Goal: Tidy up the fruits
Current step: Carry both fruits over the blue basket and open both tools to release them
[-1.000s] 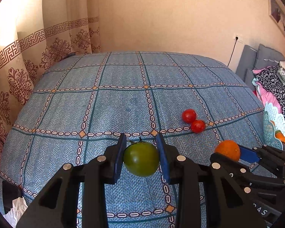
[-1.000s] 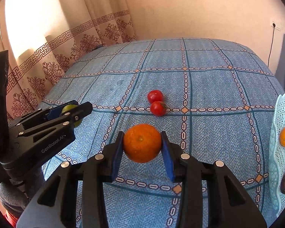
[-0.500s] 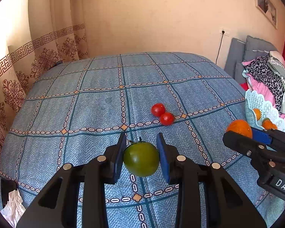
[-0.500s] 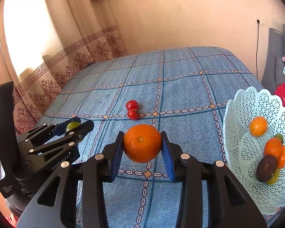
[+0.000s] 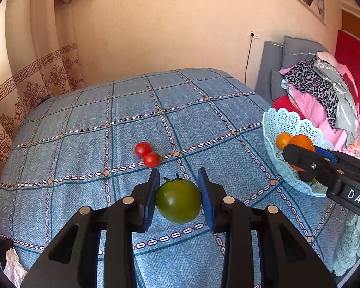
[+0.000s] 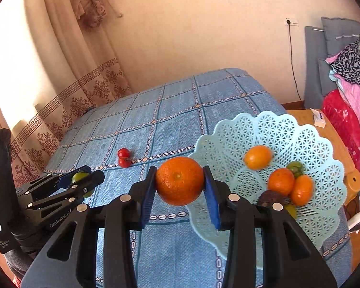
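My left gripper (image 5: 178, 196) is shut on a green tomato (image 5: 178, 202), held above the blue checked cloth (image 5: 84, 144). My right gripper (image 6: 180, 184) is shut on an orange (image 6: 179, 180) at the near left rim of the pale blue lattice basket (image 6: 288, 129). In the left wrist view the right gripper (image 5: 300, 162) and its orange (image 5: 302, 141) hang over the basket (image 5: 283, 122) at the right. Two red cherry tomatoes (image 5: 147, 154) lie touching on the cloth, also in the right wrist view as red tomatoes (image 6: 124, 158). The left gripper (image 6: 84, 183) shows at the left there.
The basket holds several fruits: small oranges (image 6: 258, 157), a green tomato (image 6: 295, 166) and a dark fruit (image 6: 272, 198). Patterned curtains (image 5: 36, 84) hang at the left. Piled clothes (image 5: 324, 96) and grey cushions (image 5: 276, 67) lie beyond the basket. A wooden ledge (image 6: 324, 132) borders the table at right.
Both grippers have swung right and risen a little with their fruits. The basket has come into fuller view, and the orange now hangs at its rim. The red tomatoes have stayed put.
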Motion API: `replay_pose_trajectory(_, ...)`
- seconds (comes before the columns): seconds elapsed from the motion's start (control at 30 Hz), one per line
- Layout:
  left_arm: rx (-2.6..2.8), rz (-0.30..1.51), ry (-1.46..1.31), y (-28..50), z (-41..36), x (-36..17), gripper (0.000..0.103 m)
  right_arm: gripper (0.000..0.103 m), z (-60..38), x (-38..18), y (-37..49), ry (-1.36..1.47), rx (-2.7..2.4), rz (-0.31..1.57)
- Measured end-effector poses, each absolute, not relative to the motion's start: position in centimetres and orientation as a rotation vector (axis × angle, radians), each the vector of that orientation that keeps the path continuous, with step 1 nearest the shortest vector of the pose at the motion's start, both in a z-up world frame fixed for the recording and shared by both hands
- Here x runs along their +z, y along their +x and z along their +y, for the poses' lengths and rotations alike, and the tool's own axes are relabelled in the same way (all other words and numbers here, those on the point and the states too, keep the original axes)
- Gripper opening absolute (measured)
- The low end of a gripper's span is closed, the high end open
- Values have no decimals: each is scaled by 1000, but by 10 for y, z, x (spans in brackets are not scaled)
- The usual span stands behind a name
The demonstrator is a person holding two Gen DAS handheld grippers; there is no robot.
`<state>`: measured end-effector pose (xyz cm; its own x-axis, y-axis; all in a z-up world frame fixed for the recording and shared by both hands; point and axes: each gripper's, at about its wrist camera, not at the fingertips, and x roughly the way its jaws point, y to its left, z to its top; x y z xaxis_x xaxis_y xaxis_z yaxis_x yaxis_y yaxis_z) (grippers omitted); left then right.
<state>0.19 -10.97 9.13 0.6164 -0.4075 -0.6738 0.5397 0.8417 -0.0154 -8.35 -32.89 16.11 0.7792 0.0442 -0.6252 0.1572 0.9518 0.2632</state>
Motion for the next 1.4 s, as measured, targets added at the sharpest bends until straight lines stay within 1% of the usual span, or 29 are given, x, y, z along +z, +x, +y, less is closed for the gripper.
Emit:
replay_pose_trajectory(0.33, -659, 708, 230, -17, -163, 104, 33, 39, -395, 160, -112, 407, -210, 647)
replay_pose_trajectory(0.57, -730, 682, 251, -31, -200, 112, 33, 39, -410, 155, -115, 431, -236, 662)
replay_pose_trajectory(0.7, -773, 684, 266, -36, -219, 109, 33, 39, -417, 155, -116, 447, -249, 660)
replay_pose_trajectory(1.03, -844, 755, 267, -38, -244, 92, 34, 39, -426, 156, -118, 474, -271, 654)
replay_pose_trajectory(1.07, -843, 760, 264, -37, -245, 91, 37, 39, -426, 156, -118, 475, -272, 654)
replay_pose_trajectory(1.1, -839, 760, 259, -36, -242, 91, 50, 39, -426, 156, -118, 475, -273, 654)
replay_pose_trajectory(1.13, -830, 749, 253, -36, -241, 92, 57, 39, -426, 156, -118, 476, -273, 654)
replay_pose_trajectory(1.33, -786, 729, 253, -32, -231, 98, 59, 39, -423, 155, -119, 480, -271, 655)
replay_pose_trajectory(1.37, -775, 723, 256, -31, -229, 98, 61, 39, -423, 155, -119, 479, -270, 655)
replay_pose_trajectory(1.4, -767, 719, 256, -31, -227, 99, 67, 39, -422, 155, -119, 478, -267, 656)
